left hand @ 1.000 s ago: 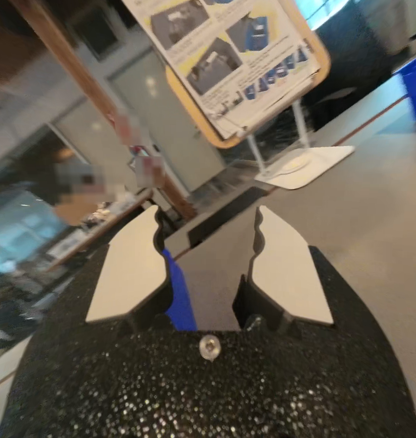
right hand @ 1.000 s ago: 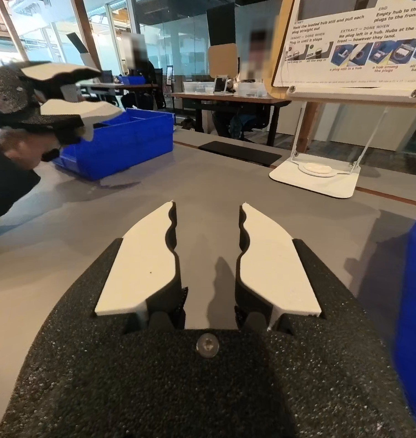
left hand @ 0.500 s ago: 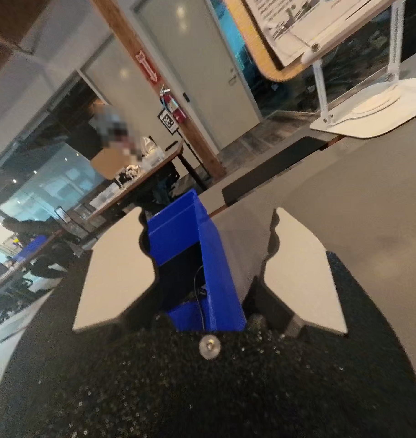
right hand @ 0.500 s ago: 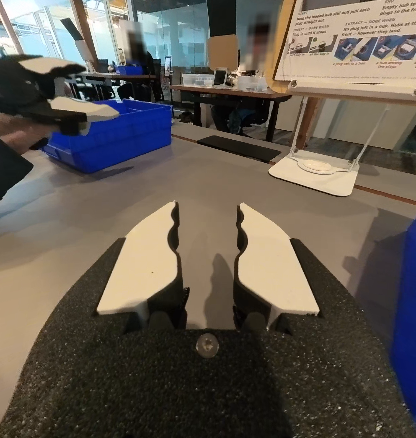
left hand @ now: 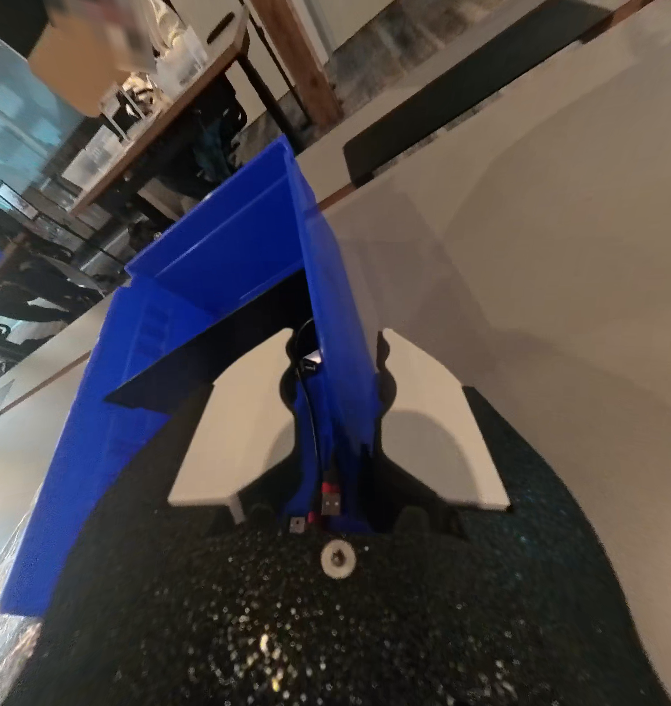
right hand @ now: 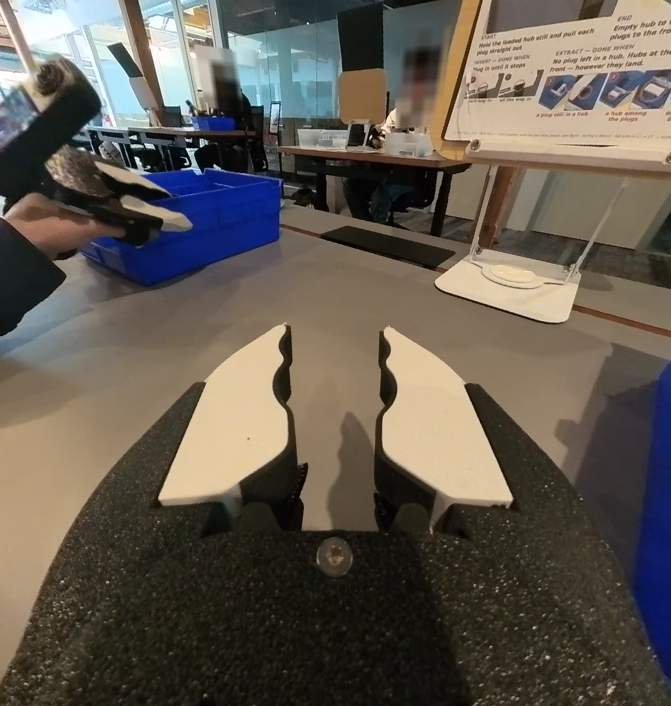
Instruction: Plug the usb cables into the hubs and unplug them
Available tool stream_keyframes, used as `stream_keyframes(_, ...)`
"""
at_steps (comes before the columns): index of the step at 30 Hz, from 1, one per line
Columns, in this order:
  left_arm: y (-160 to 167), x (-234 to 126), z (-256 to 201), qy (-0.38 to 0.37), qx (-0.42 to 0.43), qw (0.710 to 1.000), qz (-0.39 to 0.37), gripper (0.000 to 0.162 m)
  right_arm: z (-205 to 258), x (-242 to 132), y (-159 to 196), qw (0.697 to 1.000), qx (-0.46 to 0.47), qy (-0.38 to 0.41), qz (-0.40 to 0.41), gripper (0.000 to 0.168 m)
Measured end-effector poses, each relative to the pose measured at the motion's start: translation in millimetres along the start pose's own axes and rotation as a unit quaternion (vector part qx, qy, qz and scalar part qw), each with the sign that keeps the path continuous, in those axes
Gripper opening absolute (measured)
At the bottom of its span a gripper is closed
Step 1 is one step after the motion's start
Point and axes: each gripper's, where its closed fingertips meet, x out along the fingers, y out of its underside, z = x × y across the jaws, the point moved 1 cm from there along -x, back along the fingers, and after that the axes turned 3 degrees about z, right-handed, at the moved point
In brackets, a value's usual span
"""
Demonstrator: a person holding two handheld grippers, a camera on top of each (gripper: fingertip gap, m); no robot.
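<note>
white fingers of the left gripper stood apart right over the blue bin, with red-collared usb plugs lying in its near end just under the jaws; no hub showed clearly. the right gripper was also apart and empty above the bare grey table, well away from that bin. to pick well, i judged the left should drop straight down, straddle one plug's body across its flat sides and shut only once clear of the bin wall and the other cable.

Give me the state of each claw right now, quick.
Left claw: open, holding nothing, poised over the blue bin with USB cables inside.
Right claw: open, empty, above the grey table.
</note>
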Motion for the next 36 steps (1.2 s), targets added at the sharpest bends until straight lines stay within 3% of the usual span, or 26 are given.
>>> stream_keyframes(5,18,7,-7,0.024,-0.008,0.998,0.062,0.024,0,1,2,1.000,-0.001,0.001,0.006,0.043)
stream_keyframes(11,19,5,2,0.018,-0.038,0.997,0.063,0.011,-1,1,2,1.000,-0.001,0.002,0.006,0.042)
stream_keyframes(18,9,-1,0,0.040,-0.033,0.998,0.030,0.007,-1,2,3,1.000,-0.003,0.003,0.008,0.041)
stream_keyframes(24,-33,-33,-26,0.146,-0.038,0.985,-0.088,0.006,-6,-2,-3,1.000,-0.006,0.020,-0.013,0.037)
stream_keyframes(30,-65,-78,-83,0.302,0.038,0.932,-0.197,0.006,-37,-24,-24,0.986,-0.033,0.142,-0.082,0.045)
stream_keyframes(36,-63,-130,-149,0.485,0.130,0.828,-0.249,0.006,-54,-61,-49,0.951,-0.067,0.244,-0.180,0.044)
